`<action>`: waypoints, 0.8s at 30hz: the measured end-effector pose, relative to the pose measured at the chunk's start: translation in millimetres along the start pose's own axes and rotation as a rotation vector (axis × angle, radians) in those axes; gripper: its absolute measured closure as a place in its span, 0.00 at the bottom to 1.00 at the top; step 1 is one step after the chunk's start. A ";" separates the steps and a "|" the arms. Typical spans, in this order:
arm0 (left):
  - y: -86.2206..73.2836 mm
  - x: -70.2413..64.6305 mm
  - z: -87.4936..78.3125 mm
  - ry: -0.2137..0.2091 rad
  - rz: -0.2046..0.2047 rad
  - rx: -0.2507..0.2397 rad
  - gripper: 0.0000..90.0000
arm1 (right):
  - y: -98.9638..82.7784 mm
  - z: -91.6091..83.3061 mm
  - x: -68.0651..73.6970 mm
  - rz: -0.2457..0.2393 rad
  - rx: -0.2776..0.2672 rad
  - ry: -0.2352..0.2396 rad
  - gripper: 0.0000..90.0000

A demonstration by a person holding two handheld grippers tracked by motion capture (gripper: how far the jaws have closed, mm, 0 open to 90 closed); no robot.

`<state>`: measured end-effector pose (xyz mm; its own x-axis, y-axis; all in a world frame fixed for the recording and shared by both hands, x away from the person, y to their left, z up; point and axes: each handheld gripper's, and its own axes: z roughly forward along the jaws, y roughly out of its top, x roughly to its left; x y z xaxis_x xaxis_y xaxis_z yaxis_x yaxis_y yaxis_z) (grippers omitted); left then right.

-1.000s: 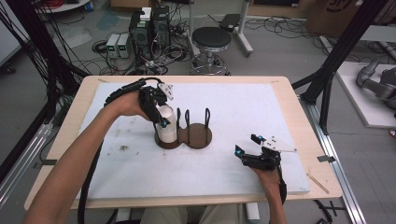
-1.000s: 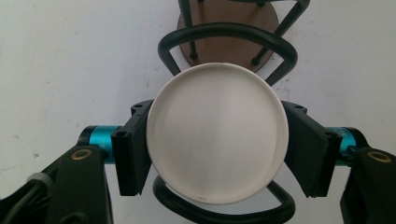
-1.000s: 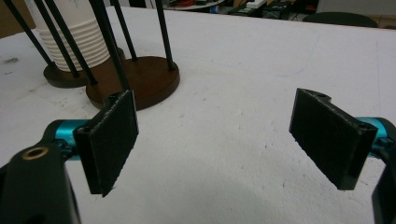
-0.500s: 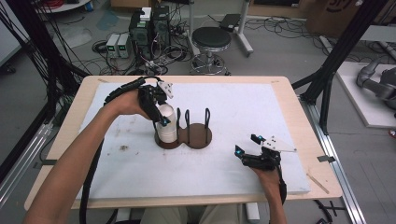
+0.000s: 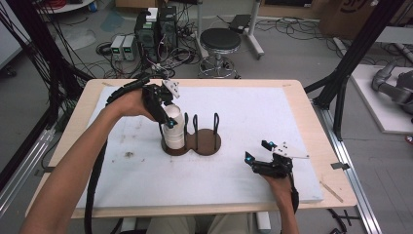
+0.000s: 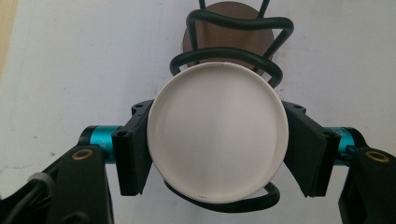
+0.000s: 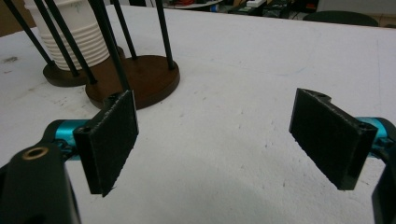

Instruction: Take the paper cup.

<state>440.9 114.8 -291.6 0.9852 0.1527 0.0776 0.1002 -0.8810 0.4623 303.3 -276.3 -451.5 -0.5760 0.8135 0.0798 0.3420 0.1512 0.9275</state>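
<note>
White cup [image 5: 174,127] upright in left ring of wire holder [image 5: 204,141]; right ring empty. Left gripper [image 5: 165,111] clamps cup. Right gripper [image 5: 257,151], 4 o'clock, jaws wide, holding nothing. No writing legible.

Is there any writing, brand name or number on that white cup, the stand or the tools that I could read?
None can be read.
Cup: plain white, no print visible.
Stand: bare brown wood and black wire.
Cardboard box on the floor: dark marks, cut off and too blurred to read.
</note>
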 end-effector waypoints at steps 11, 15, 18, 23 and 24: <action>2.4 -1.6 -12.8 0.010 -0.002 -0.004 0.36 | 0.1 0.3 0.2 0.001 0.003 0.000 0.18; 5.6 -2.4 -21.7 0.020 0.002 -0.010 0.36 | 0.2 0.2 0.3 0.002 0.005 0.000 0.18; 7.9 -2.7 -27.4 0.027 0.003 -0.015 0.36 | 0.2 0.1 0.6 0.006 0.008 0.000 0.18; 10.7 -3.2 -33.8 0.033 0.002 -0.026 0.37 | 0.1 0.2 0.4 0.004 0.007 0.000 0.18; 11.7 -3.6 -35.7 0.035 0.006 -0.016 0.37 | 0.1 0.2 0.6 0.006 0.007 0.001 0.18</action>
<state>433.6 119.9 -254.9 0.9803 0.1632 0.1112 0.0916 -0.8746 0.4761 303.2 -275.7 -451.4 -0.5744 0.8141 0.0857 0.3506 0.1500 0.9244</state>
